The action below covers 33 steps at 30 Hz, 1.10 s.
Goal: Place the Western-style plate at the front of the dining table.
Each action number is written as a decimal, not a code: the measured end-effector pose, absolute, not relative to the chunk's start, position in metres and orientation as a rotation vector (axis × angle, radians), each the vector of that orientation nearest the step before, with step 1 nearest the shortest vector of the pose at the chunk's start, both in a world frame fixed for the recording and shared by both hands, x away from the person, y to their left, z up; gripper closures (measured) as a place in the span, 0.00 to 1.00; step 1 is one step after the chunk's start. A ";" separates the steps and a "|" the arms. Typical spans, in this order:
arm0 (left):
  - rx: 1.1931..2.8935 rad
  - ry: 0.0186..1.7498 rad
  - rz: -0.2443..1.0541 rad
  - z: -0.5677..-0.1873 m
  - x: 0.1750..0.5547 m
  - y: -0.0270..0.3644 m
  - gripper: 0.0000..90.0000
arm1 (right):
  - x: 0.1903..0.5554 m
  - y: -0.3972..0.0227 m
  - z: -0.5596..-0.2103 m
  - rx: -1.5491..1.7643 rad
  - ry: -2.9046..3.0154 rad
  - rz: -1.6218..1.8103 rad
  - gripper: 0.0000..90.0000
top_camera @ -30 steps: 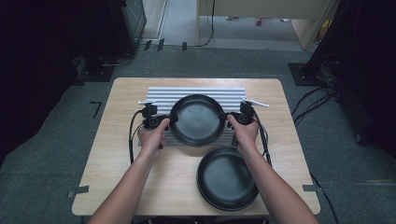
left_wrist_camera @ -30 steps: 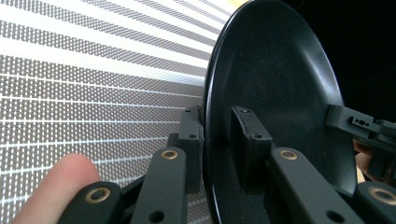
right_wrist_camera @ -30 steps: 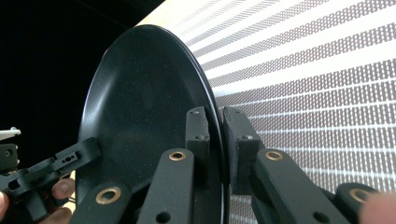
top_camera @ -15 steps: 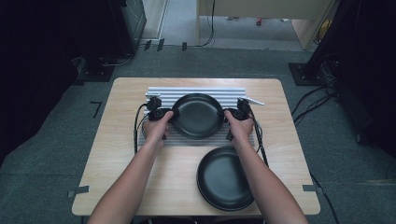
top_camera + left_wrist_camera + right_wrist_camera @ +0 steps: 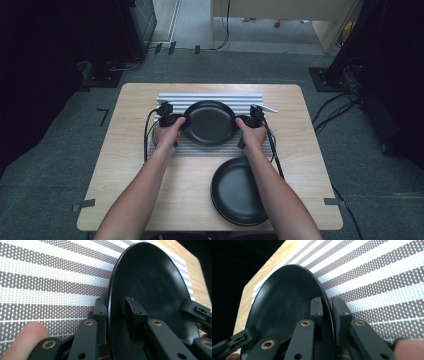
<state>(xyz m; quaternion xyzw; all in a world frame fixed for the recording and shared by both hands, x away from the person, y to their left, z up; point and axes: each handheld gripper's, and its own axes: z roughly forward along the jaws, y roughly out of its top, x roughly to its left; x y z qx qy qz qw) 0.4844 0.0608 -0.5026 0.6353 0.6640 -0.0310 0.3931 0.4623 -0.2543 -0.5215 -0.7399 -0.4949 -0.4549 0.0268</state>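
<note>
A black plate (image 5: pixel 210 122) is held level over a striped placemat (image 5: pixel 210 97) at the middle of the wooden table (image 5: pixel 130 170). My left gripper (image 5: pixel 184 121) is shut on its left rim and my right gripper (image 5: pixel 240 121) is shut on its right rim. In the left gripper view the plate (image 5: pixel 150 285) has its rim between the jaws of the left gripper (image 5: pixel 116 312), with the placemat (image 5: pixel 50 277) behind. In the right gripper view the right gripper (image 5: pixel 328 310) clamps the plate (image 5: pixel 287 297) at its edge. Whether the plate touches the mat I cannot tell.
A second black plate (image 5: pixel 237 192) lies on the table near the front edge, under the person's right forearm. A thin pale stick (image 5: pixel 270 108) pokes out at the mat's right side. Cables trail from both grippers. Dark equipment and carpet surround the table.
Both hands have carried the plate a little farther from the person and lower, from the mat's near part to its middle. The front plate has not moved.
</note>
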 end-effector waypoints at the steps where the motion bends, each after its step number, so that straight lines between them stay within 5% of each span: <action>1: 1.615 1.687 -0.077 -0.503 0.485 0.061 0.79 | 0.463 -0.253 -0.521 -2.288 -1.538 -1.407 0.89; 8: 1.612 1.671 -0.080 -0.506 0.485 0.062 0.78 | 0.465 -0.253 -0.521 -2.267 -1.592 -1.431 0.88; 15: 1.618 1.624 -0.070 -0.504 0.481 0.058 0.56 | 0.462 -0.254 -0.518 -2.211 -1.636 -1.457 0.76; 25: 1.585 1.619 0.083 -0.488 0.464 0.075 0.39 | 0.453 -0.269 -0.502 -2.198 -1.834 -1.469 0.58; 29: 1.605 1.586 0.109 -0.481 0.454 0.081 0.33 | 0.445 -0.273 -0.491 -2.170 -1.930 -1.481 0.60; 33: 1.614 1.551 0.139 -0.476 0.442 0.086 0.26 | 0.433 -0.277 -0.479 -2.091 -1.982 -1.576 0.48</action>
